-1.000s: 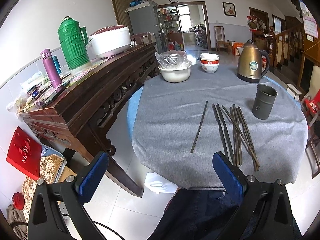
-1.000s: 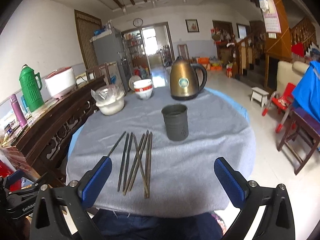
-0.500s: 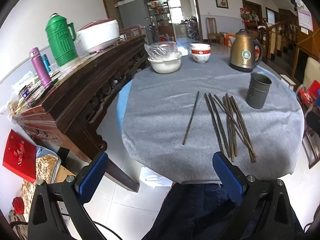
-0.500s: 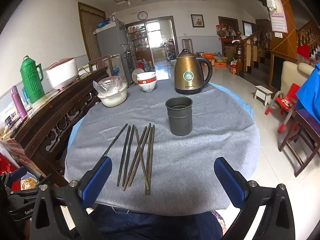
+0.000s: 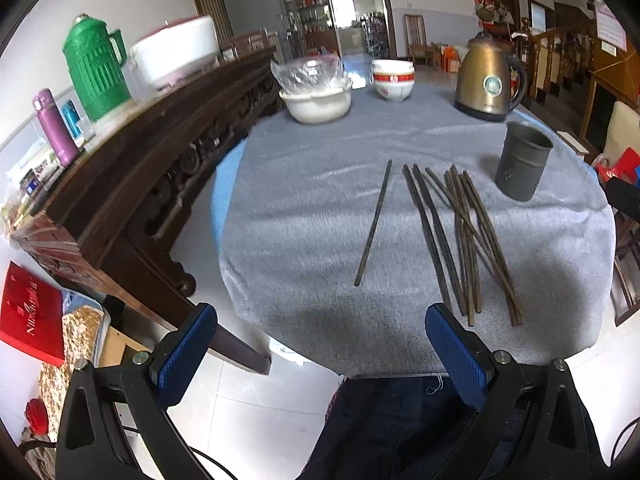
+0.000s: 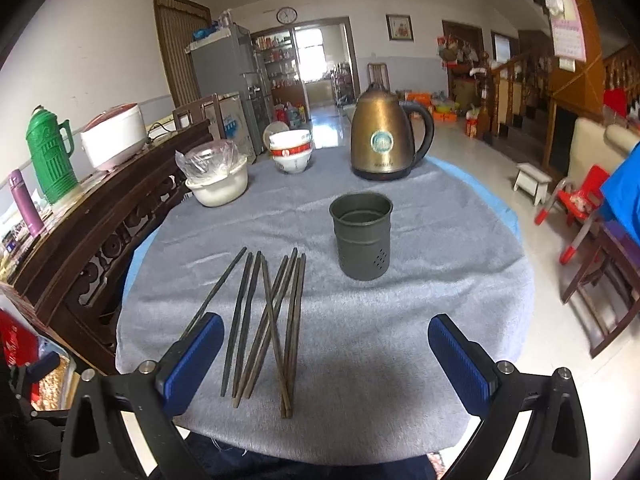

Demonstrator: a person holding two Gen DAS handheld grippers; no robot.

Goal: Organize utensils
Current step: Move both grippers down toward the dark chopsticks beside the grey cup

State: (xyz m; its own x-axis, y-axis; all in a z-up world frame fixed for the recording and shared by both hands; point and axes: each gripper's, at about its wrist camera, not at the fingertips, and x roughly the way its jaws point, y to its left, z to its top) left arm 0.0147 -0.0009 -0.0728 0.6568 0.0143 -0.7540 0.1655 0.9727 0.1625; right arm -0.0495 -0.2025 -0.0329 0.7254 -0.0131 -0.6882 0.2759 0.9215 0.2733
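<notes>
Ahead of both pairs of fingers I had the round table under its grey cloth (image 6: 420, 320), its near edge lying just beyond my fingertips. At the far side, well past my right fingers, stood the brass-coloured electric kettle (image 6: 382, 136), with a plastic-covered white basin (image 6: 218, 184) and a stack of red-banded bowls (image 6: 291, 154) off to the left of it. Closer, straight ahead between the right fingers, the dark metal chopstick holder (image 6: 362, 236) stood upright and empty. The loose bundle of dark chopsticks (image 6: 276, 320) lay flat on the cloth just ahead of my right gripper's left finger, several crossing one another. One single chopstick (image 5: 374, 222) lay apart from them, ahead between my left fingers. I kept my left gripper (image 5: 320, 354) spread wide and holding nothing, low at the table's edge. My right gripper (image 6: 326, 364) was likewise spread wide and empty, over the near cloth.
</notes>
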